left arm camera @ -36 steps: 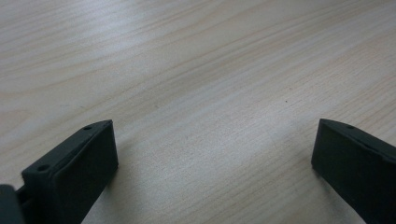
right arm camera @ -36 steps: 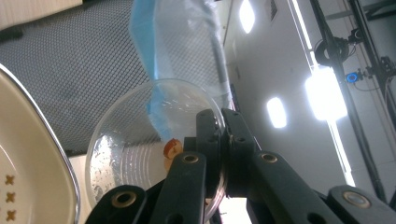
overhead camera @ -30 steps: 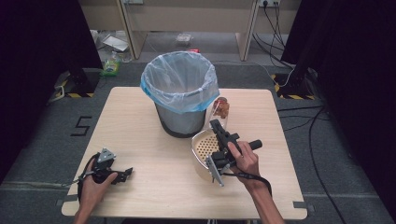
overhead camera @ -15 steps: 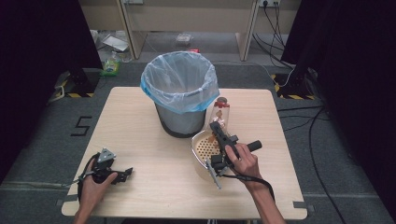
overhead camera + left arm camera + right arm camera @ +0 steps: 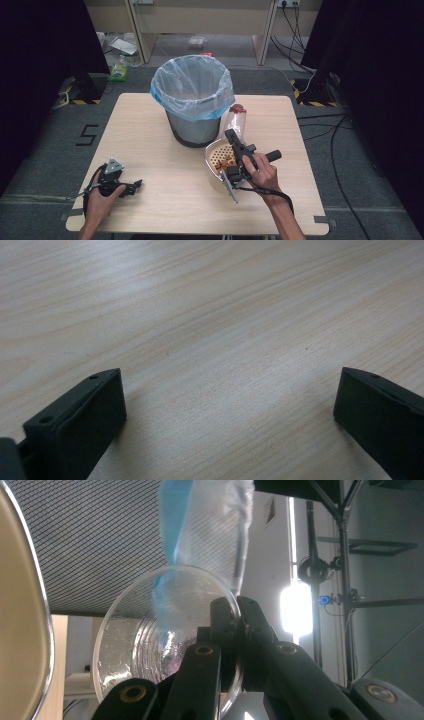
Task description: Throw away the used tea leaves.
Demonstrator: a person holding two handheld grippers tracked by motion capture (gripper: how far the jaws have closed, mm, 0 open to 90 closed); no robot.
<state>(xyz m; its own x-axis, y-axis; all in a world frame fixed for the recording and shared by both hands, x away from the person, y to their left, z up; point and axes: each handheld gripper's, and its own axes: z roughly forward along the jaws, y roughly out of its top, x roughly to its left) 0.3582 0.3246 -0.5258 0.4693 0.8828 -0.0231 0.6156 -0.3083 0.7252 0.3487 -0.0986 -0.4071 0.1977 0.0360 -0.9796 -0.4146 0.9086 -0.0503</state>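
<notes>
My right gripper [image 5: 231,136] is shut on the rim of a clear plastic cup [image 5: 235,121] with something red at its far end, just right of the bin. In the right gripper view the jaws of the right gripper [image 5: 239,625] pinch the cup's [image 5: 160,640] thin wall, with its open mouth facing the camera. A cream bowl [image 5: 210,167] with brown scraps sits under that hand. Near the table's front left corner my left gripper [image 5: 131,186] rests open; between the jaws of the left gripper [image 5: 230,390] there is only bare wood.
A grey mesh bin [image 5: 193,127] lined with a blue-tinted plastic bag [image 5: 192,85] stands mid-table, close beside the cup. A metal utensil [image 5: 229,188] leans on the bowl's near edge. The wooden table [image 5: 150,150] ends close behind both hands.
The cup held in the right gripper has shifted slightly beside the bin. The left gripper has stayed in place.
</notes>
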